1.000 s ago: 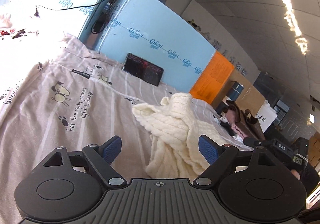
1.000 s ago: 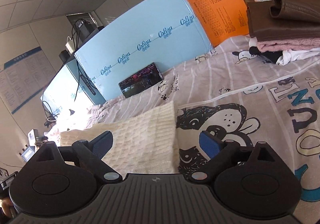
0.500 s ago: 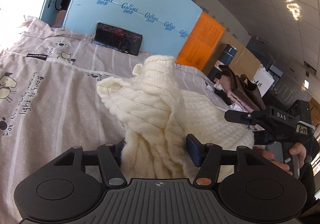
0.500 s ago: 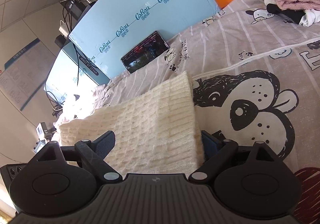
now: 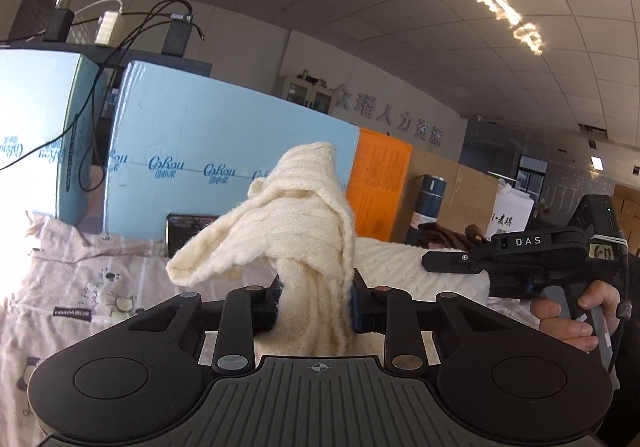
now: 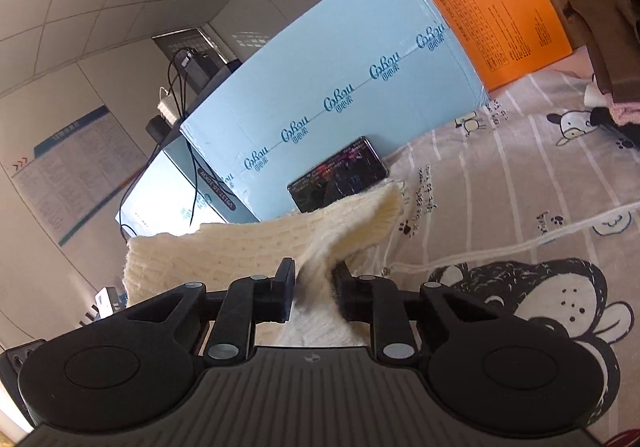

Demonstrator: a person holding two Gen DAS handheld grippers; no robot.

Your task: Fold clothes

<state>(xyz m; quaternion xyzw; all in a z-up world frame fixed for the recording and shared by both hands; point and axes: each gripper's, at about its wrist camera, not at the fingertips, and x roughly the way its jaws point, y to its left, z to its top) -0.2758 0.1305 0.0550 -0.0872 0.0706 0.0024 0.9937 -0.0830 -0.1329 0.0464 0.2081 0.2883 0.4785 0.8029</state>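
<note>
The left gripper [image 5: 314,305] is clenched on a thick bunch of the cream sweater [image 5: 308,215], which rises ahead of the jaws and flops over to their left in a loose flap. The right gripper [image 6: 316,291] grasps a thinner edge of the same sweater [image 6: 256,251]; the knit stretches away to the left of its jaws as a taut band, with a corner sticking up ahead and to the right. Between the two grips the sweater appears lifted off the bedsheet [image 6: 520,167], though some of it may touch below the jaws, out of sight. In the left view the right gripper [image 5: 448,261] shows off to the right, held in the person's hand [image 5: 572,319], with more knit under it.

The sweater looks soft, bulky and fairly light, a chunky cable knit that will sag and stretch rather than hold a crease. It is unlikely to slip from the pads, but a bunched grip like the left one makes a lumpy fold. Better holds would be flat edges: hem corners or shoulder seams, pinched in a single layer. A phone [image 6: 340,175] leans ahead of the right jaws, beyond the knit.
</note>
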